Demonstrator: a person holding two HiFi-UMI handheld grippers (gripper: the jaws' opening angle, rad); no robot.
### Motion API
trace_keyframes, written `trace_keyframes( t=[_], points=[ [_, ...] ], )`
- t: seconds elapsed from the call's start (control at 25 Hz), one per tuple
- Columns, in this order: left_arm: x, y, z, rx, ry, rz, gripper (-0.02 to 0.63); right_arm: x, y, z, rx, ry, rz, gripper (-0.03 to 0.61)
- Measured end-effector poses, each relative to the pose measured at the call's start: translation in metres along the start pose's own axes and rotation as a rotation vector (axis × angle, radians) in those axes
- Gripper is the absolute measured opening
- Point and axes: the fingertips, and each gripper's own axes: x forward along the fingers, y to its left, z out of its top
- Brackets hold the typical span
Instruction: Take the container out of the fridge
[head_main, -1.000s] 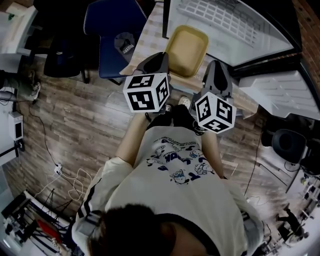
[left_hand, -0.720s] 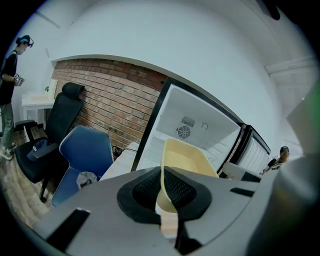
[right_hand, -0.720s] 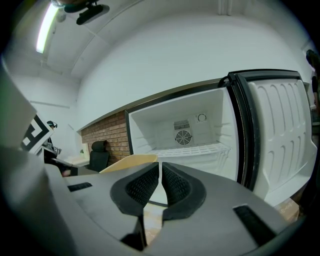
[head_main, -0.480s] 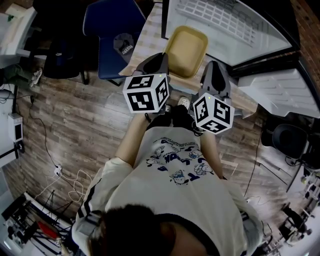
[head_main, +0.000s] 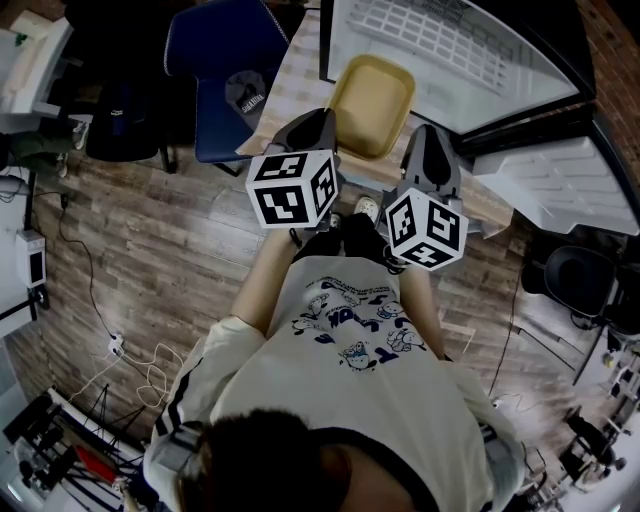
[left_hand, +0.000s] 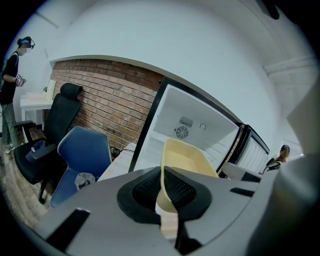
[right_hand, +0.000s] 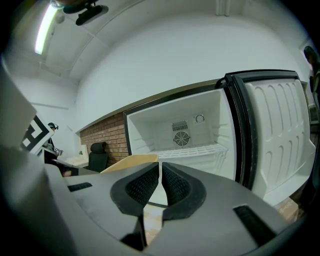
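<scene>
The two fingers (left_hand: 182, 190) of the left gripper (left_hand: 163, 175) are squeezed onto the near rim of the one yellow container (left_hand: 187, 160). The rim sits right between them. The two fingers (right_hand: 177, 186) of the right gripper (right_hand: 160, 172) are pushed close together. Only a thin slit shows, and nothing is in it. The container is just to the left of that gripper.

The container is out of the fridge (right_hand: 150, 125). It is over the table (head_main: 300, 70), just in front of the fridge. I cannot tell if its bottom rests on the table. It looks empty inside.

There is one fridge, and its one door (right_hand: 277, 130) stands wide open on the right. Inside, one white wire shelf (right_hand: 200, 150) runs across, and one round fan grille (right_hand: 181, 137) is on the back wall.

From above there are two grippers side by side, each with one marker cube: the left cube (head_main: 293, 187) and the right cube (head_main: 428, 228). Both are held by one person in a white shirt (head_main: 350, 390).

There are two chairs to the left of the table: one blue chair (left_hand: 82, 155) next to it and one black chair (left_hand: 62, 115) farther off. One other person (left_hand: 10, 90) stands far away by the brick wall (left_hand: 105, 95).
</scene>
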Motion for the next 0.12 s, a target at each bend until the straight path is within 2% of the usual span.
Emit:
trace_keyframes(
  t=[0.12],
  points=[
    [0.0015,-0.001,-0.0005,0.0,0.005,-0.001,0.029,0.0008,-0.001,0.0002,0.002,0.003,0.0,0.043]
  ],
)
